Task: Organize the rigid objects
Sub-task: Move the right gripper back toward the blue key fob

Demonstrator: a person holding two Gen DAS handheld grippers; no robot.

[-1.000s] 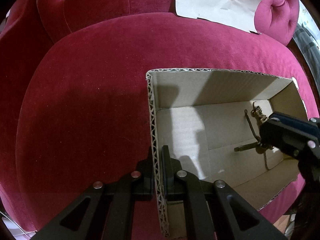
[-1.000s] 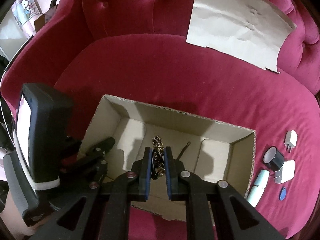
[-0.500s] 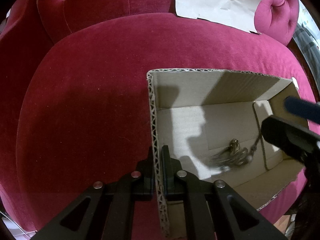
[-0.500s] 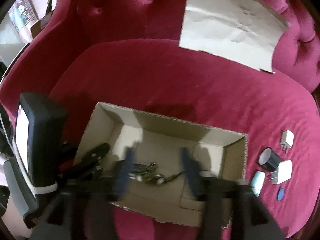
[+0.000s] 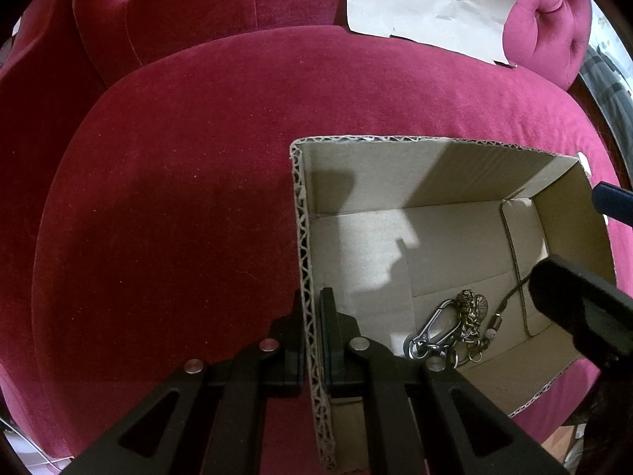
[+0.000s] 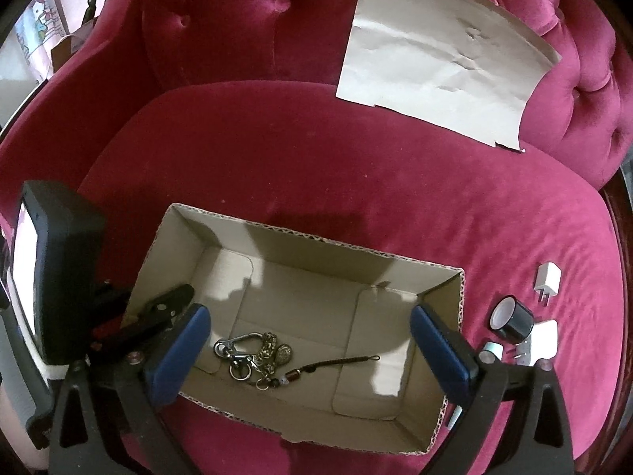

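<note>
Keychain (image 6: 259, 356) lies on the cardboard box (image 6: 461, 301) floor, right gripper (image 6: 306, 350) spread wide above it.
Left gripper (image 5: 310, 332) clamps the box's side wall; beside the box, black tape roll (image 6: 512, 318) and what look like white chargers (image 6: 548, 281).

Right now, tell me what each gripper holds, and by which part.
The left gripper is shut on the cardboard box, pinching its left wall at the rim. The right gripper is open and holds nothing.
</note>
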